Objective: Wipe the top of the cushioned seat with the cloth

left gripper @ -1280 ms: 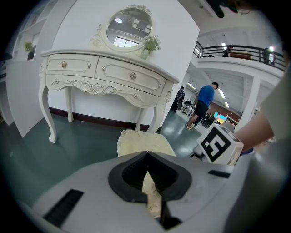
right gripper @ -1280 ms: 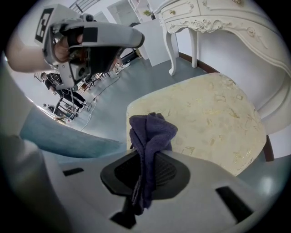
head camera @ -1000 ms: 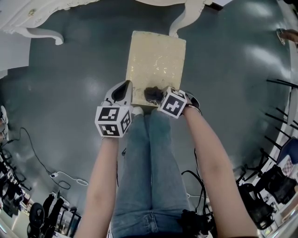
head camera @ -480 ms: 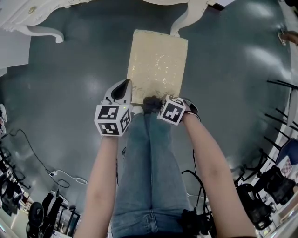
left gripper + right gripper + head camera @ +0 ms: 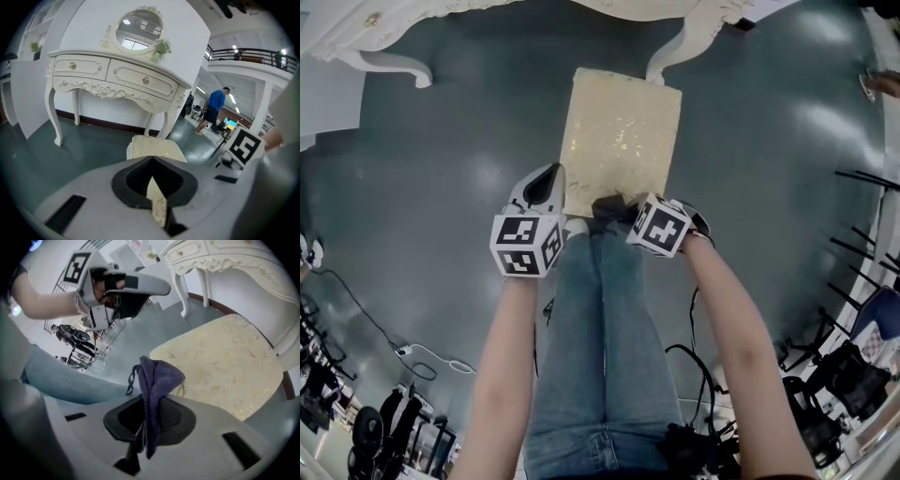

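The cushioned seat (image 5: 622, 141) is a cream and gold rectangle on the floor in front of me, also in the right gripper view as the seat (image 5: 225, 362). My right gripper (image 5: 621, 212) is shut on a dark blue cloth (image 5: 607, 206), which sits bunched at the seat's near edge. Close up, the cloth (image 5: 154, 378) stands pinched between the jaws of the right gripper (image 5: 149, 401). My left gripper (image 5: 547, 186) hovers just off the seat's near left corner, shut and holding nothing. The seat (image 5: 154, 147) lies ahead of the left gripper (image 5: 152, 161).
A white carved dressing table (image 5: 117, 77) with an oval mirror stands beyond the seat, its leg (image 5: 680, 37) close to the far edge. My jeans-clad legs (image 5: 600, 337) are below the grippers. Cables (image 5: 431, 361) trail on the grey floor. A person in blue (image 5: 214, 110) stands far off.
The right gripper has drawn the cloth back across the seat to its near edge. The left gripper has stayed in place.
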The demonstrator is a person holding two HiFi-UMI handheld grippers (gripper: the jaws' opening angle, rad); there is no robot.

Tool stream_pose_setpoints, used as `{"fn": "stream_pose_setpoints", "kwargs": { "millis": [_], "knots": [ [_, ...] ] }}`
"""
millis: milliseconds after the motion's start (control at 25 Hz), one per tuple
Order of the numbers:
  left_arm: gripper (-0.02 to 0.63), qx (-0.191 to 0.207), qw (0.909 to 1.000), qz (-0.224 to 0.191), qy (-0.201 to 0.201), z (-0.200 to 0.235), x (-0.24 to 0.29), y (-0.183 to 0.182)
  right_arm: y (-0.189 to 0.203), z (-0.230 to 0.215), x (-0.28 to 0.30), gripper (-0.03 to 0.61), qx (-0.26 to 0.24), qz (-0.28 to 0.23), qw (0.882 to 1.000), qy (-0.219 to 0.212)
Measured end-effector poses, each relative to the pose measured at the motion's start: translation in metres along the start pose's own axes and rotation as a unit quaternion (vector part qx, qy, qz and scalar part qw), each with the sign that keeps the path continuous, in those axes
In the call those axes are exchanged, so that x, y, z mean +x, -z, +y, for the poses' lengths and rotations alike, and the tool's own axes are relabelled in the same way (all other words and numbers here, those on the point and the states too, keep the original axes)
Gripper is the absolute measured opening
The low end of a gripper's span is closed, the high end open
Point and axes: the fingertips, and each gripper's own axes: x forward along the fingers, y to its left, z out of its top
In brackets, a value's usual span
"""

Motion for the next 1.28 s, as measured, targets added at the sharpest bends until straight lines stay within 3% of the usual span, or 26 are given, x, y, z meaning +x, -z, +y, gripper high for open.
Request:
{"fn": "stream_pose_setpoints", "kwargs": {
  "millis": [320, 640, 1000, 1280],
  "knots": [
    [0.005, -0.007, 0.9999, -0.009, -0.009, 0.014, 0.000, -0.016, -0.025, -0.045, -0.039, 0.035, 0.063, -0.084, 0.994, 0.031],
    [0.005, -0.011, 0.9997, -0.005, -0.022, 0.028, 0.004, -0.021, -0.059, -0.100, -0.074, 0.034, 0.125, -0.174, 0.973, 0.082],
    [0.005, -0.020, 0.9992, 0.000, -0.035, 0.040, 0.008, -0.035, -0.092, -0.169, -0.104, 0.035, 0.152, -0.222, 0.951, 0.154],
    [0.005, -0.022, 0.9989, 0.000, -0.041, 0.049, 0.016, -0.029, -0.104, -0.219, -0.124, 0.034, 0.169, -0.229, 0.939, 0.194]
  ]
}}
